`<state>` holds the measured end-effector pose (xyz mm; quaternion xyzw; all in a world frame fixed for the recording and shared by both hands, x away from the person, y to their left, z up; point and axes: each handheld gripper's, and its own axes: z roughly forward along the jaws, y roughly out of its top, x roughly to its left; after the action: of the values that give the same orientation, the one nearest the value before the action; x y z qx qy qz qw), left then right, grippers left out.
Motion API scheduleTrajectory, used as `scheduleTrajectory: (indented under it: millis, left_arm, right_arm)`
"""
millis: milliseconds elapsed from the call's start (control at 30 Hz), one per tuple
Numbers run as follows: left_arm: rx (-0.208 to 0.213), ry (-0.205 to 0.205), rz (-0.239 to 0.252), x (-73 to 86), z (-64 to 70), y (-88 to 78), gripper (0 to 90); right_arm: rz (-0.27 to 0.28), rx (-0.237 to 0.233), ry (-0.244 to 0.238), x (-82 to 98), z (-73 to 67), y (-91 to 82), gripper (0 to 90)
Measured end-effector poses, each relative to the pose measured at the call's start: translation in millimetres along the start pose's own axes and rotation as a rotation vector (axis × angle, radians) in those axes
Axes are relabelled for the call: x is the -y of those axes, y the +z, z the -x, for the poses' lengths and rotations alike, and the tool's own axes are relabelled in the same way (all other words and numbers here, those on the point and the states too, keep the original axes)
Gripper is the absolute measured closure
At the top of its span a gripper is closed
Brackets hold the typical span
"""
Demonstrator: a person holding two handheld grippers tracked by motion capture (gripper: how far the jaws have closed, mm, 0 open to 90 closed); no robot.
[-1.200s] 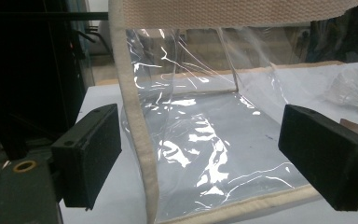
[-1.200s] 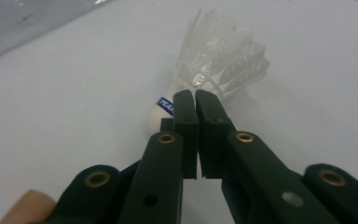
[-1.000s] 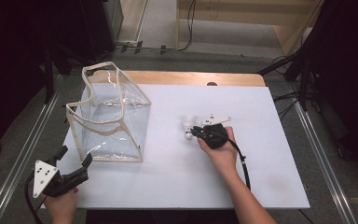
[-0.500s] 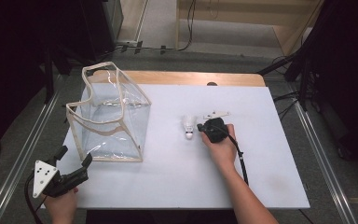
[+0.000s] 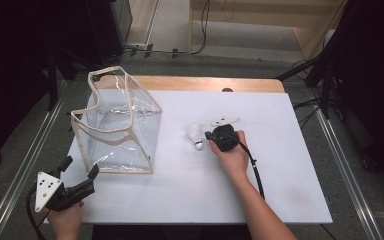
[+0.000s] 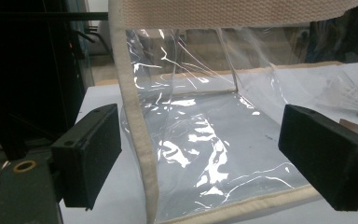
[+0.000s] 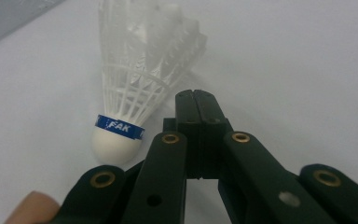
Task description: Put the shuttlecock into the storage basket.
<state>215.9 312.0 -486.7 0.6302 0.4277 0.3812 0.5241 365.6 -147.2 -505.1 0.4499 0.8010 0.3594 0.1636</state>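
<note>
right claw (image 7: 196,100): jaws pressed together, pinching nothing | shuttlecock (image 7: 140,88): lying on the white surface (image 5: 260,175) just beside the claw tips, at their left in the right gripper view, cork toward the camera | left claw (image 5: 80,175): resting spread before the clear bag (image 5: 117,125)

The clear bag (image 5: 117,125) is standing on the table (image 5: 280,190). The shuttlecock (image 5: 195,135) is lying to the right of the bag, apart from it. The right gripper (image 5: 211,136) is sitting just right of the shuttlecock. The left gripper (image 5: 80,172) is lying before the bag's near left corner.
</note>
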Motion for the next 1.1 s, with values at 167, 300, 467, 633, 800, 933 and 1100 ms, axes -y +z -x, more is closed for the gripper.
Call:
scheduleTrajectory:
  millis: [167,300,467,633,800,933,1100]
  left_arm:
    - [0.000,-0.001,0.001,0.0,-0.2,-0.1,13.7]
    - [-0.001,0.000,0.001,0.0,0.1,0.1,13.7]
    - [-0.001,0.001,0.001,0.0,0.4,0.3,13.7]
    - [-0.001,0.001,0.000,-0.1,0.3,0.2,13.7]
    - [-0.001,0.000,0.000,-0.1,0.0,0.0,13.7]
    - [0.000,0.000,0.001,0.0,0.0,0.0,13.7]
    - [0.000,0.001,0.001,-0.1,-0.2,-0.1,13.7]
  right_arm:
    - [0.017,-0.005,-0.015,-1.4,-1.6,-7.9,81.9]
    - [0.041,-0.043,-0.009,-3.6,-2.2,-18.2,54.8]
    - [0.037,-0.072,-0.063,-3.4,-10.5,-26.5,8.8]
    - [0.032,-0.080,-0.010,-1.7,-13.7,-27.6,0.0]
    - [0.006,-0.131,-0.062,-1.7,-23.6,-22.2,0.0]
    - [-0.035,-0.115,-0.107,-2.0,-32.9,-14.9,0.0]
    - [-0.059,-0.121,-0.114,-2.6,-39.6,-7.9,0.0]
